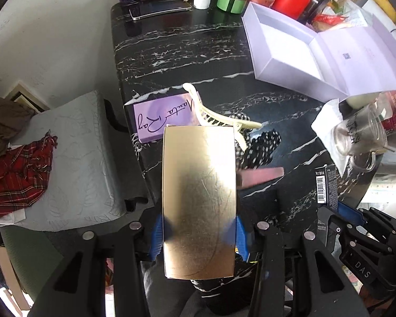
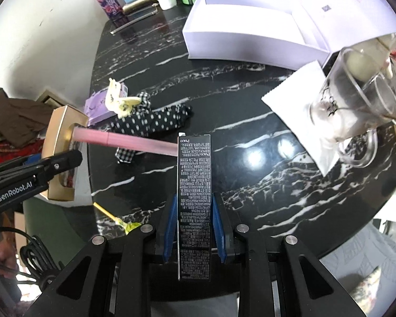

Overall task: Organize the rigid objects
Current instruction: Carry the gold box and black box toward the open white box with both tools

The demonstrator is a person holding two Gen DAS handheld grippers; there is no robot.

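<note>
Left claw [image 1: 199,233] clamped on gold box [image 1: 199,200], right claw [image 2: 194,233] clamped on slim black box [image 2: 194,200], both above black marble counter [image 2: 250,137].

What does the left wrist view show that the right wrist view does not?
Left wrist only: the gold box's broad face in the left tool, and red plaid cloth beside the table. Right wrist only: the black box's printed face in the right tool, and a yellow-green pick. Both: the open white box, cream hair clip, pink tube, glass mug.
</note>
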